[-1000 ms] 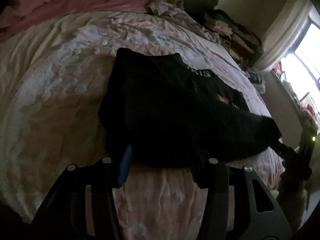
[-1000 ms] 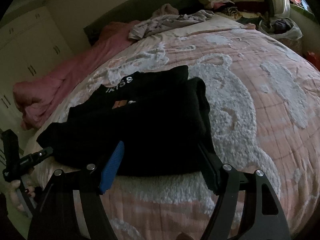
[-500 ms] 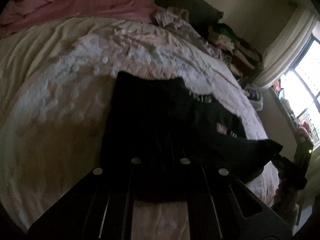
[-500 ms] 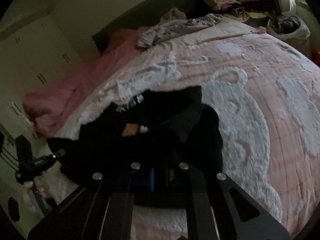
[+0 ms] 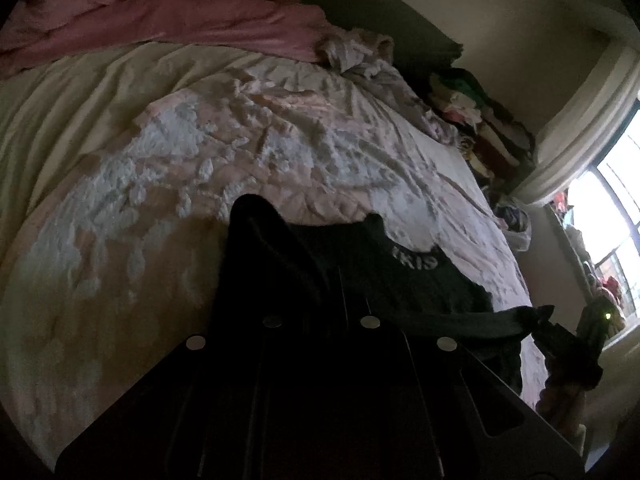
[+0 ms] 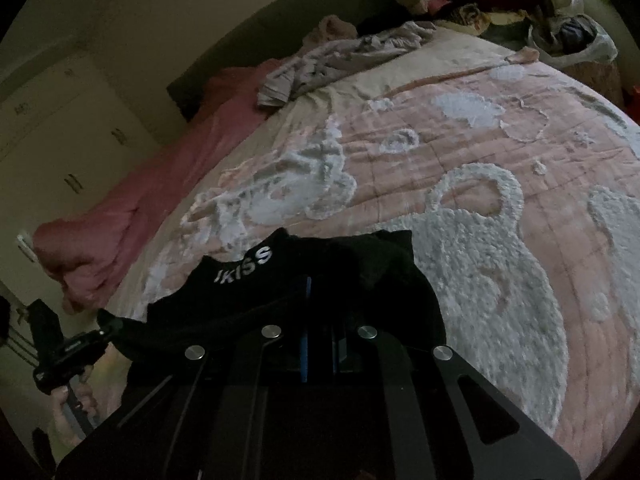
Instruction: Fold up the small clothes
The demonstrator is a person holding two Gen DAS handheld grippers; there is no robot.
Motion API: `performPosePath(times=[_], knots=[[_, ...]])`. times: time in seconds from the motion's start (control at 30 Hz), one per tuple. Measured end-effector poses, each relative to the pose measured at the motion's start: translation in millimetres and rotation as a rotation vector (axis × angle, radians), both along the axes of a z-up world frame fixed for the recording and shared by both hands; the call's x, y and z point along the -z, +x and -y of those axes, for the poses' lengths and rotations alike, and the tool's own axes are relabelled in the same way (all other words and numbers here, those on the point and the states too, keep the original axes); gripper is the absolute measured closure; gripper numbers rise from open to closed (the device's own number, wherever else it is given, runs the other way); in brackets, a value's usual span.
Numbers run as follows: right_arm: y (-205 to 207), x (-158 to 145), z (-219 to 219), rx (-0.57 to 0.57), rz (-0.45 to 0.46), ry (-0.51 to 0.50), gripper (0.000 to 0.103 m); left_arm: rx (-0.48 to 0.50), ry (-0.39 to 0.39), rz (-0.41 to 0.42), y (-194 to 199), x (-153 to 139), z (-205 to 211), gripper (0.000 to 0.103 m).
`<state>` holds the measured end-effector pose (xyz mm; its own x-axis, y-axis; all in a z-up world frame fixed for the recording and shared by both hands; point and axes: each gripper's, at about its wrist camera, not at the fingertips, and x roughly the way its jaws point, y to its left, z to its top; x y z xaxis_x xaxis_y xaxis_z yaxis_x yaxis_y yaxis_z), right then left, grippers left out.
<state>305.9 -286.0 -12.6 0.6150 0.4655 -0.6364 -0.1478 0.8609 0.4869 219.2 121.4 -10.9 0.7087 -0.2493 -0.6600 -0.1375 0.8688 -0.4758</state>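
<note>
Nearest the lens in each wrist view, the jaws are drawn together on cloth: the left gripper (image 5: 320, 316) pinches one near corner of the small black knitted garment with white lettering (image 5: 400, 280), and the right gripper (image 6: 320, 320) pinches the other near corner of the same piece (image 6: 320, 272), blue pads just visible against the fabric. The near hem hangs stretched between the two tools, lifted off the pink quilted bedspread with fluffy white bear shapes (image 6: 500, 208), while the far part of the garment with the lettering lies on that spread. Beyond it sit a crumpled pale lilac garment (image 6: 340, 56) and a rumpled pink duvet (image 5: 160, 20) near the dark headboard, with a stack of folded clothes (image 5: 480, 120) against the wall.

The likely step is carrying the near hem over toward the far edge. The risks, as I judge them: the thin pinch could slip from one side so the hem sags and the fold lands skewed; uneven travel of the two hands would twist the edge; and dragging low could bunch the layers underneath.
</note>
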Motion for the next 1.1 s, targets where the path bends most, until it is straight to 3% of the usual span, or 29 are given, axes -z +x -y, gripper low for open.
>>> performPosePath(times=[0.27,0.33,0.37,0.4,0.43,0.53,0.7,0.87,1.03,1.1], knots=[[34,27,-7,0.043,-0.077,-0.002,0.095,-0.049,-0.018,-0.052,35,18,-15,0.091],[39,33,-4,0.058,-0.093,0.02,0.089,-0.071,-0.016,-0.057,39,21,-20,0.081],[39,34,-2,0.068,-0.091,0.024,0.079,-0.079,-0.024,-0.052,38,20,-23,0.071],[40,35,1,0.084,-0.085,0.019,0.057,-0.087,-0.039,-0.045,37,20,-26,0.059],[40,34,5,0.099,-0.079,0.029,0.046,-0.1,-0.053,-0.038,34,18,-31,0.053],[34,26,14,0.116,-0.052,0.034,0.041,-0.119,-0.023,-0.008,25,10,-38,0.053],[17,11,24,0.134,0.035,-0.097,0.031,-0.129,0.03,0.004,7,9,-47,0.053],[14,19,9,0.069,0.056,-0.349,0.029,-0.044,0.156,-0.047,9,23,-29,0.053],[26,43,2,0.026,0.001,-0.325,0.031,0.017,0.25,-0.083,12,42,-4,0.056],[30,49,-1,0.006,-0.01,-0.319,0.059,0.025,0.273,-0.073,10,44,0,0.083]])
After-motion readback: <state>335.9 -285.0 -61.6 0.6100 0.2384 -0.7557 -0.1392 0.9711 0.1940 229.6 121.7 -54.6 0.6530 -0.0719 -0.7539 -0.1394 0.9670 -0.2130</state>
